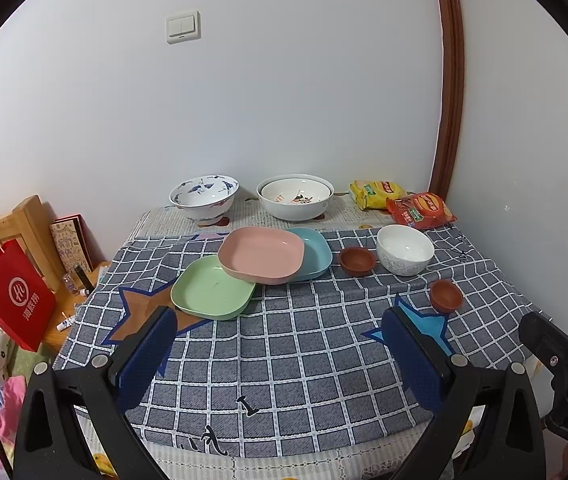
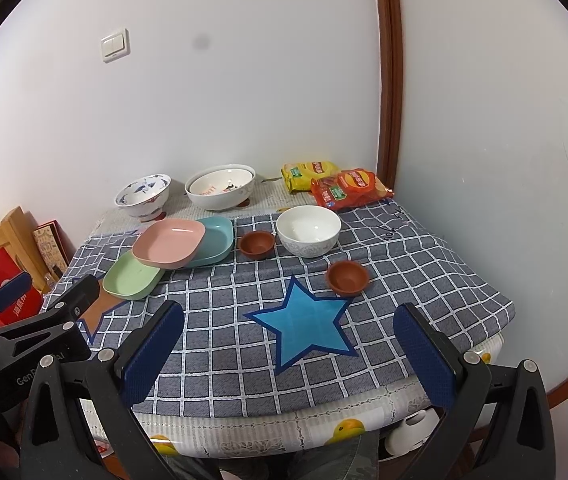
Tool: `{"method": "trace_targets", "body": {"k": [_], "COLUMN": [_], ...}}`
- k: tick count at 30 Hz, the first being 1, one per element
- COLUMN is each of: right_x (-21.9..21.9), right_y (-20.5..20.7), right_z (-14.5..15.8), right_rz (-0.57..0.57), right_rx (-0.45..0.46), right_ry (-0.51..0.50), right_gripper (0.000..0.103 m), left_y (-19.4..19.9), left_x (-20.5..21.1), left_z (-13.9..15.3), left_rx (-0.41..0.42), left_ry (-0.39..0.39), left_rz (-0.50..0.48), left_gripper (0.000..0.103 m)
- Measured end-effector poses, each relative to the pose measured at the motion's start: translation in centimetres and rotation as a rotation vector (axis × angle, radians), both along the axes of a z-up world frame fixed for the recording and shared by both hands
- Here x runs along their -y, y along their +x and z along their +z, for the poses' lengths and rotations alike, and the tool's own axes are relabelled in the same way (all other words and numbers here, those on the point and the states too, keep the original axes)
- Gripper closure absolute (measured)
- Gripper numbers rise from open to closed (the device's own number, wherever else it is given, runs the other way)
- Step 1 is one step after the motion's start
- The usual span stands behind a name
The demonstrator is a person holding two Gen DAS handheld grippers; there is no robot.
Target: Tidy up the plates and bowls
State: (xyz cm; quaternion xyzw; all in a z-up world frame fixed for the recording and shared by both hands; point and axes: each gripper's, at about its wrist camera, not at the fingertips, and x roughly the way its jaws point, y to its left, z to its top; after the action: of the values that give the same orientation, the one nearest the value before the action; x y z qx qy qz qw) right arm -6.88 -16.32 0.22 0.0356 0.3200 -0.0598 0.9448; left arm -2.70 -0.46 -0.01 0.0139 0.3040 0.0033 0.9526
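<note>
Your left gripper point(image 1: 280, 356) had black angular plastic arms, each with a triangular cut-out near the base and round silver screw heads at the joints. Its fingers point(image 1: 146, 354) wore dark blue pads with a fine dotted texture. Your right gripper point(image 2: 290, 354) was built the same way: black frame, silver screws, textured blue pads point(image 2: 424, 354). In the right wrist view, the neighbouring gripper's black body carried white lettering beginning "Gen", partly hidden.
</note>
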Motion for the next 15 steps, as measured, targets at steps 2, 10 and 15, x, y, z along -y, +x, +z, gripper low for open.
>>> {"method": "trace_targets", "body": {"k": [2, 10, 15], "right_x": [-0.02, -0.12, -0.25], "right_y": [0.02, -0.07, 0.01], "right_z": [0.02, 0.25, 0.37], "right_rz": [0.001, 0.002, 0.001], "right_rx": [0.001, -0.001, -0.008], "right_ry": [-0.002, 0.002, 0.005], "right_gripper": [0.0, 0.0, 0.0], "left_y": [0.05, 0.04, 0.25], "left_x": [-0.04, -0.01, -0.23], "left_z": [-0.01, -0.03, 0.02], "left_rx": [0.0, -0.002, -0.005], "left_ry": [-0.001, 0.0, -0.004], "left_rz": [0.001, 0.004, 0.006], "left_gripper": [0.001, 0.001, 0.001]}}
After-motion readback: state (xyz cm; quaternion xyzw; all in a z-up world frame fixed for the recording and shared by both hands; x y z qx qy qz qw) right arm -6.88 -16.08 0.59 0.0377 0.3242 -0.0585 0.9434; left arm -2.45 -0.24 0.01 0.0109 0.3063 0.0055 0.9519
